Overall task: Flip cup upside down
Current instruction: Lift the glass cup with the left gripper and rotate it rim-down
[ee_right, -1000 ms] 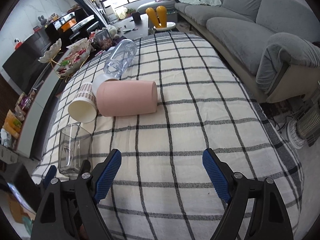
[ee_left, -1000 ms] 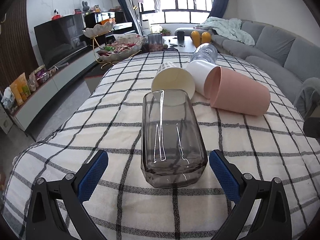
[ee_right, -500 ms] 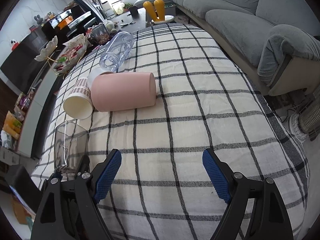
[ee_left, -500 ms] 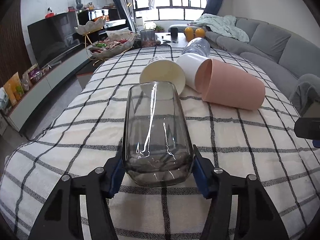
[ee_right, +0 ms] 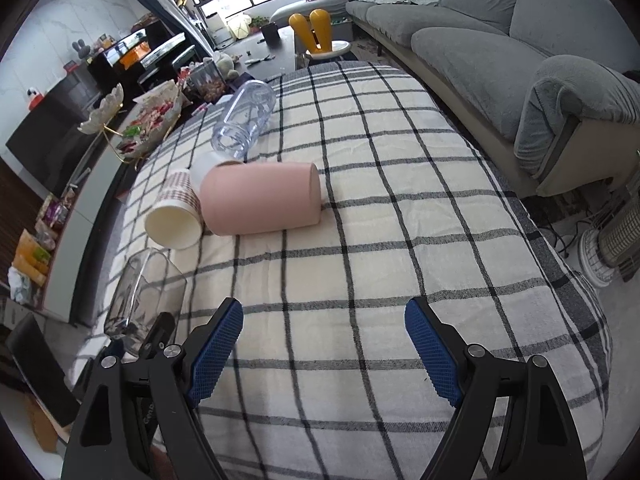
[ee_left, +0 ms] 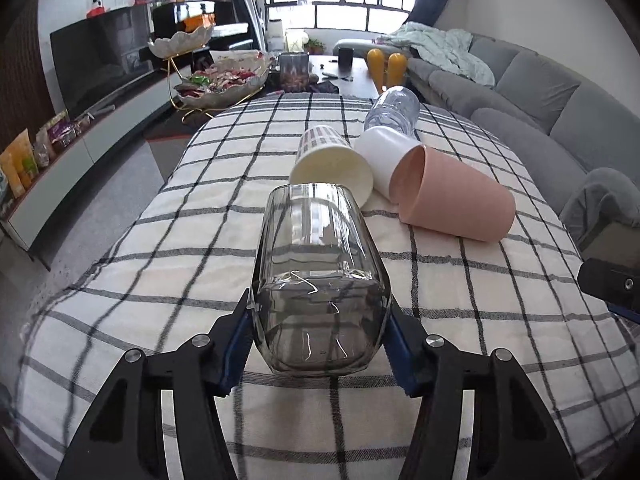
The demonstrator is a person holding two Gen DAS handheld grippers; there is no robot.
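Since the flip is all about which way the glass is pointing, here's how it's lying right now:

Glass: the smoky clear glass cup [ee_left: 320, 292] is lying on its side on the checked tablecloth [ee_left: 480, 320], near the front left edge of the table.

Long axis: it's running straight away from the left tongs [ee_left: 320, 342], thick base toward them, open mouth pointing away at the other cups.

Left tongs: they're pinching the glass low down near its base, one blue pad pressing on each side.

Right tongs: the right tongs [ee_right: 324, 344] are hanging spread wide over bare cloth, gripping nothing, well apart from the glass [ee_right: 140, 300], which is sitting off to their left.

Nearer hand: left, obviously, it's already holding it.

Neighbours: a paper cup [ee_left: 330, 164], a white cup [ee_left: 384, 156] and a pink cup [ee_left: 456, 200] are lying on their sides just past the mouth, with a clear plastic bottle [ee_left: 394, 114] behind them.

Next move, I'm guessing: tipping the base up and over so the mouth is landing on the cloth, probably needing a small lift to clear the paper cup.

Watch out: glass on rubber pads gripped near the base might be slipping mid-turn.
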